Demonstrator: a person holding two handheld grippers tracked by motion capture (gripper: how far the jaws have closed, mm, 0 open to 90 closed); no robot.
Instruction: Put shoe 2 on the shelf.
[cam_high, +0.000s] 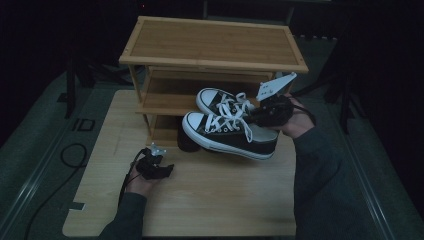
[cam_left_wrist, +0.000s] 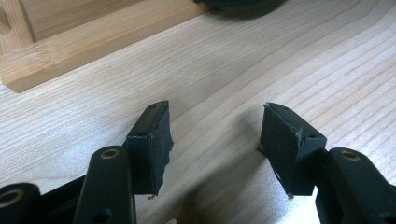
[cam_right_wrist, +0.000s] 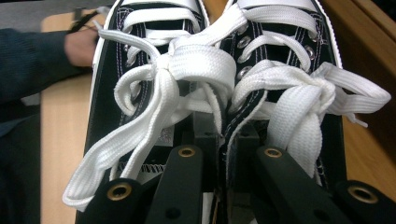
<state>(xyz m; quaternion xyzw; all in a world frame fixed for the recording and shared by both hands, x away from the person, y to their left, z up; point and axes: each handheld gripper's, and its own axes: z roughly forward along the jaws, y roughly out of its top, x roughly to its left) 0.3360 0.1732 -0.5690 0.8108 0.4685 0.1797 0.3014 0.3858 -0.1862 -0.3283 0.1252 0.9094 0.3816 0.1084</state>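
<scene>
Black canvas shoes (cam_high: 230, 127), a laced pair, are held off the table (cam_high: 210, 200) just in front of the rack (cam_high: 215, 42). The right gripper (cam_right_wrist: 222, 140) is clenched on both inner collars together, toes toward the middle shelf (cam_high: 165, 97). The left gripper (cam_left_wrist: 215, 135) is released, resting low on the table. The pair should be kept level and slid in toe-first, clear of the upright; a loose lace (cam_right_wrist: 116, 154) could snag.
</scene>
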